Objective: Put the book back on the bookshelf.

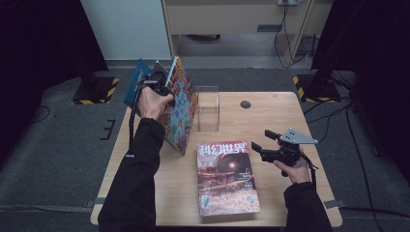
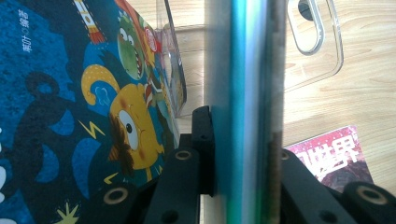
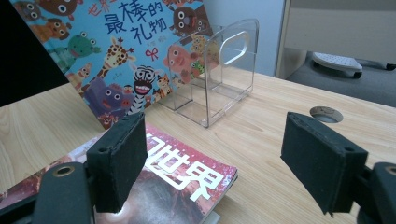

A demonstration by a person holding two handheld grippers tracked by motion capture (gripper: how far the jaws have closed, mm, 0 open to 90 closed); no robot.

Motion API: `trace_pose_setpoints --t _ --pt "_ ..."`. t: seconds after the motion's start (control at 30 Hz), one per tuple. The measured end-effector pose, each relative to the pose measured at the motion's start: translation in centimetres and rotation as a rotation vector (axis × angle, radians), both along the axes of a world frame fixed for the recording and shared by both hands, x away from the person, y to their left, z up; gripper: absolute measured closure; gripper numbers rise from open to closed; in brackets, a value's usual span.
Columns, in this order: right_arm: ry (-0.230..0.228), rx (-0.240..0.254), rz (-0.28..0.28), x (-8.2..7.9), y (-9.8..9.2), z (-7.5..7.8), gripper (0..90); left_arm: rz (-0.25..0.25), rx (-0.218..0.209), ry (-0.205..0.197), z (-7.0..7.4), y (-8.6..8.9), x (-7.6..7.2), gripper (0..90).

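Your left gripper [image 1: 157, 79] clamps the picture book [image 1: 181, 104], hiding the stand [image 1: 208, 108] partly; right gripper [image 1: 265, 140] gapes over the magazine [image 1: 226, 178].

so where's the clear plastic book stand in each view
High view: the clear plastic book stand stands at the table's far middle, right of the picture book.
Left gripper view: upper right, behind the gripped book's edge.
Right gripper view: centre, upright past the jaws.
Shared landmark: the red magazine lying flat.
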State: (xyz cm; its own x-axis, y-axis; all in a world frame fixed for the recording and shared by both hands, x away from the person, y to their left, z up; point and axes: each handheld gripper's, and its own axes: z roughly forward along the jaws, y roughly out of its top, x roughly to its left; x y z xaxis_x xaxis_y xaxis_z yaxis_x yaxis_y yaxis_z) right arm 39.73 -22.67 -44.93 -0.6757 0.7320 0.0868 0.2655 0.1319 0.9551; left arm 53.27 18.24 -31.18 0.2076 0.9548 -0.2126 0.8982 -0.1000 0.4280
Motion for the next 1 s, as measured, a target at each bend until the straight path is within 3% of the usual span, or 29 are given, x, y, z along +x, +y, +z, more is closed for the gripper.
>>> trace_pose_setpoints --t 0.5,0.63,1.0 --pt "0.005 -0.007 0.004 0.1 0.0 -0.1 22.4 0.040 0.008 0.040 -0.3 0.4 1.3 79.9" --pt "0.004 -0.006 0.002 0.1 0.1 -0.1 22.4 0.052 0.030 0.036 -0.5 0.4 1.4 78.3" --pt "0.007 -0.012 0.005 0.1 0.1 -0.2 22.4 0.004 0.010 -0.017 -0.9 1.0 0.9 76.7"
